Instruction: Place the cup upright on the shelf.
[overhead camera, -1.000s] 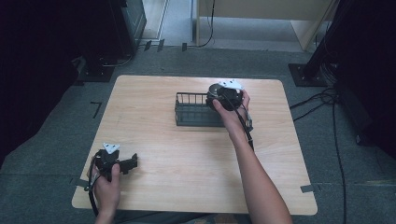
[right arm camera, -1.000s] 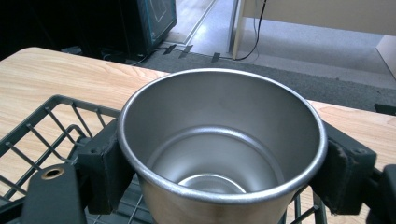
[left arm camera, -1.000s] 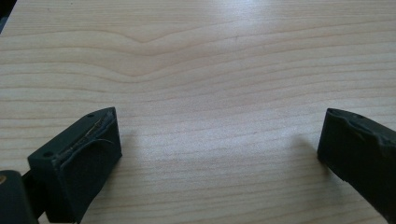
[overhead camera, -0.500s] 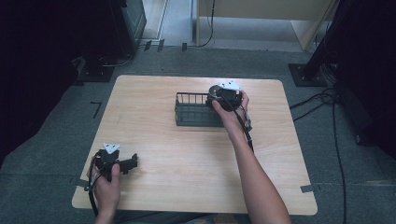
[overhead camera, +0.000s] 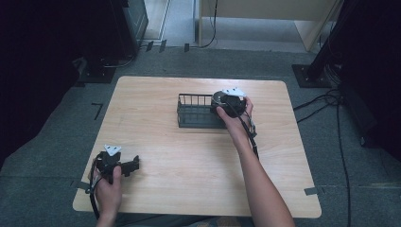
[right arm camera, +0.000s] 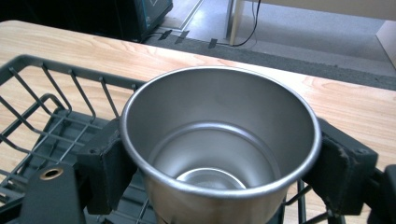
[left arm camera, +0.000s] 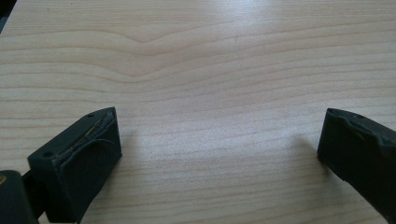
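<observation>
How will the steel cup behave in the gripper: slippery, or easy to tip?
The steel cup looks smooth and polished, so it may slip between the right gripper jaws. Its walls taper downward, which could let it slide. It seems empty and thin-walled, so probably light.

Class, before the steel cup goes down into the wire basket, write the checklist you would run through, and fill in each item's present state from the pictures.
1. Right gripper shut on the steel cup, a jaw on each side: ok.
2. Cup upright, mouth up: ok.
3. Cup holds nothing: ok, bare bottom visible.
4. Cup over the wire basket: ok, at its right end.
5. Basket floor under the cup free: cannot tell, the cup hides it.
6. Left gripper out of the way: ok, open over bare table near the front left corner.
</observation>
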Demonstrator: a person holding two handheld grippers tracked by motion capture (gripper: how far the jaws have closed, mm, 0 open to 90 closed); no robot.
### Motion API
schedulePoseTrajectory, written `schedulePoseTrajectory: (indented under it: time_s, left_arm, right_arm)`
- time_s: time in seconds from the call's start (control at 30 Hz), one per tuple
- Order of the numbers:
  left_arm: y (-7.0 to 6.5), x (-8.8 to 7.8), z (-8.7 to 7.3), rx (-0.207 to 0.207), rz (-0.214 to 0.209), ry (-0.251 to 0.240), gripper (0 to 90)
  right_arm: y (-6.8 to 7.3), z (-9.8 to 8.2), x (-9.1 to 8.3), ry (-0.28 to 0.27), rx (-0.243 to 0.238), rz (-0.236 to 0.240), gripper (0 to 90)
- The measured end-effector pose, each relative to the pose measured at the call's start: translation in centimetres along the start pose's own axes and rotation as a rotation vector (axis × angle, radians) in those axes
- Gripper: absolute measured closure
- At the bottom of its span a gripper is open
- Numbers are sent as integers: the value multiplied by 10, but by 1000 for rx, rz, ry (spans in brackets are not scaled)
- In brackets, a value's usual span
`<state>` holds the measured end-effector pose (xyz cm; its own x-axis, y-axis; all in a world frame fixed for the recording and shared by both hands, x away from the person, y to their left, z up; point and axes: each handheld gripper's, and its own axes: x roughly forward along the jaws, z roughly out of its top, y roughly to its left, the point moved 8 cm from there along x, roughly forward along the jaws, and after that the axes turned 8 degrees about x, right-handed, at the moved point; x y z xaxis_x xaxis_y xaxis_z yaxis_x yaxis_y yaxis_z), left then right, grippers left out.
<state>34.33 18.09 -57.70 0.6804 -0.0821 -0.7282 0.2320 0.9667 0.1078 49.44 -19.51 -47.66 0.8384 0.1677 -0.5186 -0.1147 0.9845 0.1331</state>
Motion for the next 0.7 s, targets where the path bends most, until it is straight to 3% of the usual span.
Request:
schedulePoseTrajectory:
  time_s: [0.17, 0.43, 0.7]
  left_arm:
    - [0, 0, 0, -1, 0, 0, 0]
    - [0, 0, 0, 0, 0, 0, 0]
    - [0, 0, 0, -1, 0, 0, 0]
  right_arm:
    - [-1, -1, -2, -3, 3, 1, 162]
    - [2, -1, -8, 13, -2, 41, 14]
    - [1, 3, -22, -3, -11, 63, 0]
